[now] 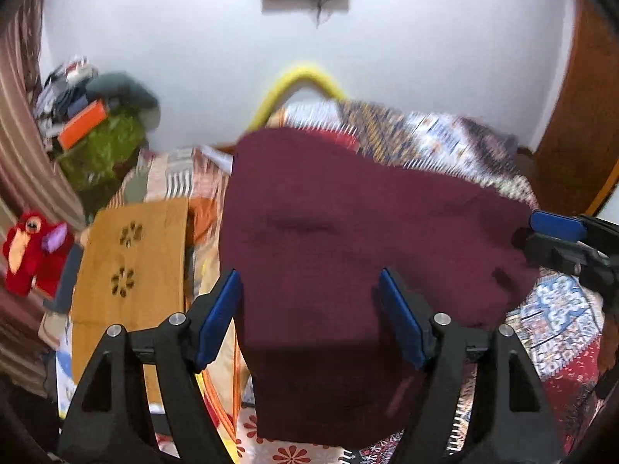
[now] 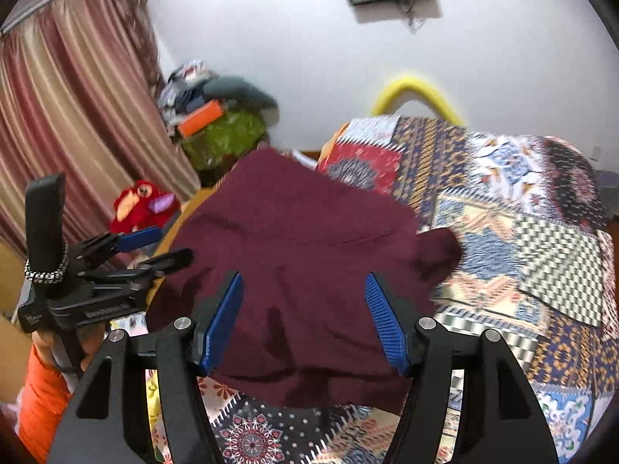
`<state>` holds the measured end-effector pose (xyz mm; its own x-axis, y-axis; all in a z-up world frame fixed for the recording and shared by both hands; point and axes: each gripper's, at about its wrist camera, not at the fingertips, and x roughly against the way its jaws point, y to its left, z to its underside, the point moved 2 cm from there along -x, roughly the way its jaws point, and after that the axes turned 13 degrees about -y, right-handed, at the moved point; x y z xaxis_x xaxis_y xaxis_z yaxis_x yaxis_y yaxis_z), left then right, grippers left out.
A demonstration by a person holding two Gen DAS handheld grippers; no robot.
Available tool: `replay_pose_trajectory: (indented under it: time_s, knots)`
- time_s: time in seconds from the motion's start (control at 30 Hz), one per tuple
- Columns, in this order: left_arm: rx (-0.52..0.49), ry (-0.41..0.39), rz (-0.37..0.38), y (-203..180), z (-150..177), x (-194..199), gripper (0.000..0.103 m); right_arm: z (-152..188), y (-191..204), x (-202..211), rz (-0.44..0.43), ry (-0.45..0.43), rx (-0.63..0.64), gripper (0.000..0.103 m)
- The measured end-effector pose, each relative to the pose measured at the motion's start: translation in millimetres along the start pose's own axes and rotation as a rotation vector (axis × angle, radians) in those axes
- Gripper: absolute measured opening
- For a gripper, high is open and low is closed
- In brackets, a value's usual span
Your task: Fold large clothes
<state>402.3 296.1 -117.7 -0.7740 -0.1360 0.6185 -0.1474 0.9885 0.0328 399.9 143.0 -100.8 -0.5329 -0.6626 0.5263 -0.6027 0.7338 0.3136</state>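
Observation:
A large maroon garment [image 1: 348, 232] lies spread on the patchwork bed cover, also seen in the right wrist view [image 2: 305, 255]. My left gripper [image 1: 309, 317] is open and empty, hovering above the garment's near left part. It also shows in the right wrist view [image 2: 154, 247] at the garment's left edge. My right gripper [image 2: 303, 317] is open and empty above the garment's near edge. It shows in the left wrist view [image 1: 541, 232] at the garment's right side. Both views are blurred.
The patchwork bed cover [image 2: 503, 212] spreads to the right. A wooden lap table [image 1: 131, 255] lies left of the garment. A red plush toy [image 1: 31, 255], a striped curtain [image 2: 69, 108], a pile of clothes [image 1: 96, 116] and a yellow hoop [image 1: 301, 77] stand beyond.

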Motion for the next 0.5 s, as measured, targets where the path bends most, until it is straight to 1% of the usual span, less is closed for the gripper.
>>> replay_pose_trajectory:
  time_s: [0.03, 0.07, 0.1, 0.13, 0.2, 0.23, 0.3, 0.37, 0.5]
  knots:
    - [0.01, 0.033, -0.015, 4.6, 7.8, -10.6, 0.078, 7.8, -2.1, -12.3, 0.012, 0.029, 0.002, 0.061]
    - [0.022, 0.047, -0.016, 10.4, 14.6, -17.9, 0.083, 15.5, -5.6, -19.8, 0.018, 0.047, -0.001, 0.062]
    - [0.035, 0.045, -0.009, 14.2, 18.9, -21.0, 0.091, 24.5, -11.0, -26.9, 0.016, 0.06, -0.003, 0.061]
    - [0.058, 0.041, 0.008, 20.4, 23.7, -23.5, 0.094, 36.0, -16.5, -31.7, 0.004, 0.07, 0.004, 0.061]
    - [0.1, 0.046, 0.051, 27.3, 30.7, -28.0, 0.097, 52.9, -20.7, -35.1, -0.012, 0.088, 0.044, 0.061]
    - [0.109, 0.052, 0.057, 28.1, 33.4, -31.8, 0.1, 61.9, -20.2, -35.5, -0.006, 0.085, 0.089, 0.061]
    - [0.071, 0.042, 0.035, 22.0, 38.2, -36.3, 0.102, 68.4, -15.0, -30.9, 0.018, 0.083, 0.152, 0.061]
    - [0.036, 0.021, 0.012, 17.0, 38.9, -36.1, 0.102, 70.7, -12.5, -29.1, 0.039, 0.09, 0.196, 0.061]
    - [0.034, 0.016, -0.018, 14.2, 37.9, -29.5, 0.102, 62.1, -16.0, -19.3, 0.058, 0.092, 0.167, 0.061]
